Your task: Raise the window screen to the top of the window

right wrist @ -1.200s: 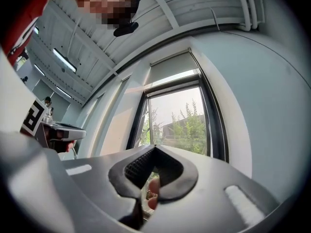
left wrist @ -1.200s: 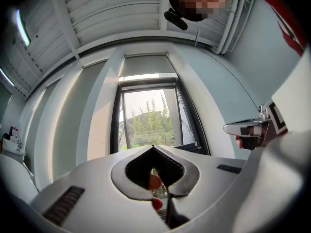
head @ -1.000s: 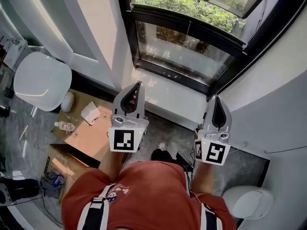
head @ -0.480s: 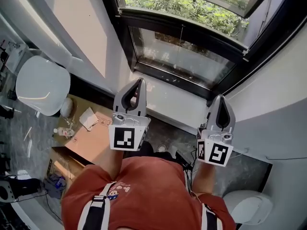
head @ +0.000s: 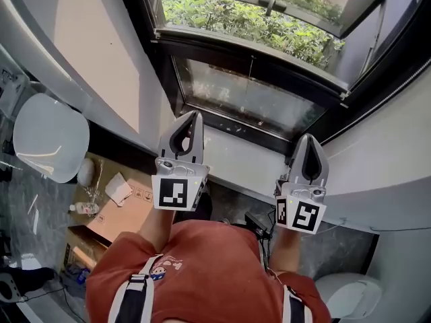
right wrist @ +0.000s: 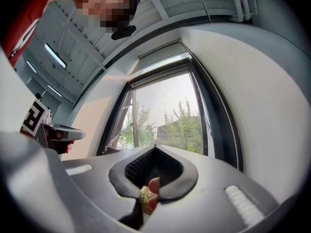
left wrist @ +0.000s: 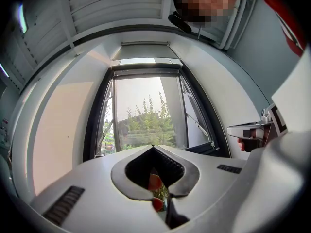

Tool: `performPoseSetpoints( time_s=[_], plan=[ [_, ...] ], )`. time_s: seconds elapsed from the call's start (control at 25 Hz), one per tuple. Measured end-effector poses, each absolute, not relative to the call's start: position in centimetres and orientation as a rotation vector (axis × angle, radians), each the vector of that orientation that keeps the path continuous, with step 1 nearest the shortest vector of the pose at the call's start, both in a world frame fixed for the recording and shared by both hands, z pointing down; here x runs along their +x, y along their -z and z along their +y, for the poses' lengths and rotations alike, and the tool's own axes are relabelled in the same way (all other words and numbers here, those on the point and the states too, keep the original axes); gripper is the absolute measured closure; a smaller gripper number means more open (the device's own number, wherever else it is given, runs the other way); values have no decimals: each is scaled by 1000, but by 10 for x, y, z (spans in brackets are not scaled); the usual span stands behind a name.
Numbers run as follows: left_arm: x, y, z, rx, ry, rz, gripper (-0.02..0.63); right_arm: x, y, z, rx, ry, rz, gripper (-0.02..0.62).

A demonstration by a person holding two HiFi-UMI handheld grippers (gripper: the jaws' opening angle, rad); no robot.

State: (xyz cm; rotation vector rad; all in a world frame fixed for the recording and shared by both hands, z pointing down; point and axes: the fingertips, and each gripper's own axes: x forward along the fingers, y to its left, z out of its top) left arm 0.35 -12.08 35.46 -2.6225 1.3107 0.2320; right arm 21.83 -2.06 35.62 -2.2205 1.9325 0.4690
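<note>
Left gripper (head: 192, 116) and right gripper (head: 306, 138): jaws fully closed, nothing held. Both point at the window (head: 168, 79) without touching it. The window screen (left wrist: 146, 106) sits inside the window frame; its lower edge cannot be resolved.

The window (head: 250, 98) faces the person, with the left tongs (head: 191, 116) and right tongs (head: 306, 140) side by side before it. A cardboard box (head: 128, 210) lies on the floor (head: 34, 207), leftward.
</note>
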Motion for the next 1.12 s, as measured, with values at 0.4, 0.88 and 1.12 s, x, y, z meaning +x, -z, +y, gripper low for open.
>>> performPoseSetpoints(
  time_s=[0.4,0.88,1.12],
  plan=[
    [7,-353,-214,-2695,-252,1258,601,217,-350,-98,-2308,-479,1900,586],
    [8,-359,-293,-2749,-199,1125,601,212,-348,-152,-2483,-499,1835,586],
    [21,-364,-305,-2765,-201,1101,601,224,-349,-158,-2512,-504,1812,586]
  ],
)
